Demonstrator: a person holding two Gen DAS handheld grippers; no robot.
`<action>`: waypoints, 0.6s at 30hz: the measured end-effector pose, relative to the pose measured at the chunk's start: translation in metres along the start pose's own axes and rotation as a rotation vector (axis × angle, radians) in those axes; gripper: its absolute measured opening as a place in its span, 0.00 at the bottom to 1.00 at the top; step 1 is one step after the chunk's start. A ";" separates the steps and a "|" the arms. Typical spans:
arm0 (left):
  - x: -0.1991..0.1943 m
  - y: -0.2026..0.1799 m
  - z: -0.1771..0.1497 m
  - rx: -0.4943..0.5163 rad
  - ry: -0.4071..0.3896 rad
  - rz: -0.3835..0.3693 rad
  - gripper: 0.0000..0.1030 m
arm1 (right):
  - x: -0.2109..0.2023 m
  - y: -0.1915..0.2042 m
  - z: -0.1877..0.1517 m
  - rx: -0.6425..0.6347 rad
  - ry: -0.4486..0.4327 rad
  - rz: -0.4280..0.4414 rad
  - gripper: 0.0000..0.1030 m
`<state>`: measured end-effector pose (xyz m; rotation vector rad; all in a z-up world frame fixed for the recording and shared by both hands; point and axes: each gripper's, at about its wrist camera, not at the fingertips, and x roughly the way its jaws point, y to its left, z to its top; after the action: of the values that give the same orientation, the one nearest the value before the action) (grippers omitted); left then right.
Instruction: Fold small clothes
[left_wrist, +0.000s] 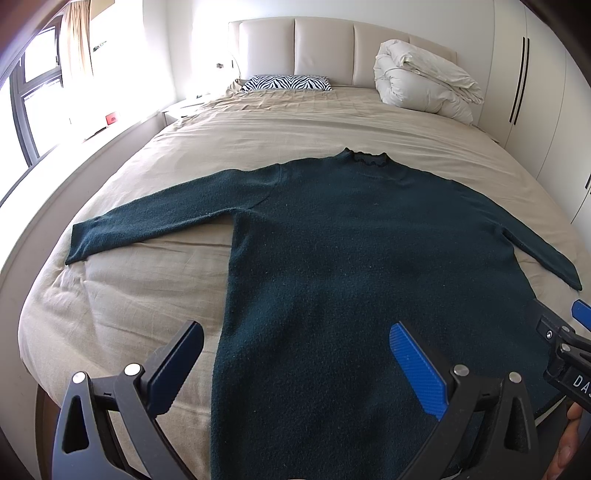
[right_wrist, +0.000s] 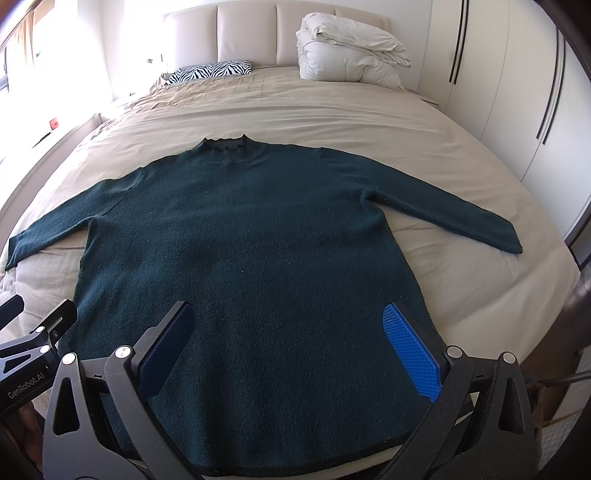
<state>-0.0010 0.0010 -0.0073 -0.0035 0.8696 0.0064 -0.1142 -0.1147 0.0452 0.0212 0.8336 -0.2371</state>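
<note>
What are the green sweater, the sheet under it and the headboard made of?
Sweater: seemingly a wool-like knit, matte and fuzzy, with pale lint specks and a ribbed, frilled collar. Sheet: probably woven cotton or linen, matte beige, finely creased. Headboard: looks like padded leather or a leather substitute, smooth cream panels with a slight sheen; which one, I cannot tell.

bed (right_wrist: 369, 122) | on it: sweater (right_wrist: 240, 240), zebra pillow (right_wrist: 208, 72), duvet (right_wrist: 347, 55)
</note>
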 end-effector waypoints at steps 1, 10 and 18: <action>0.000 0.000 0.000 0.000 0.000 0.000 1.00 | 0.000 0.000 0.000 0.000 0.001 0.000 1.00; 0.001 -0.001 -0.002 -0.001 0.001 0.000 1.00 | 0.001 0.001 0.000 -0.002 0.003 0.000 1.00; 0.001 -0.001 -0.002 -0.001 0.002 -0.001 1.00 | 0.002 0.001 -0.002 0.000 0.005 -0.001 1.00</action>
<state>-0.0016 0.0002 -0.0090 -0.0045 0.8719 0.0059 -0.1141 -0.1142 0.0422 0.0212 0.8390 -0.2379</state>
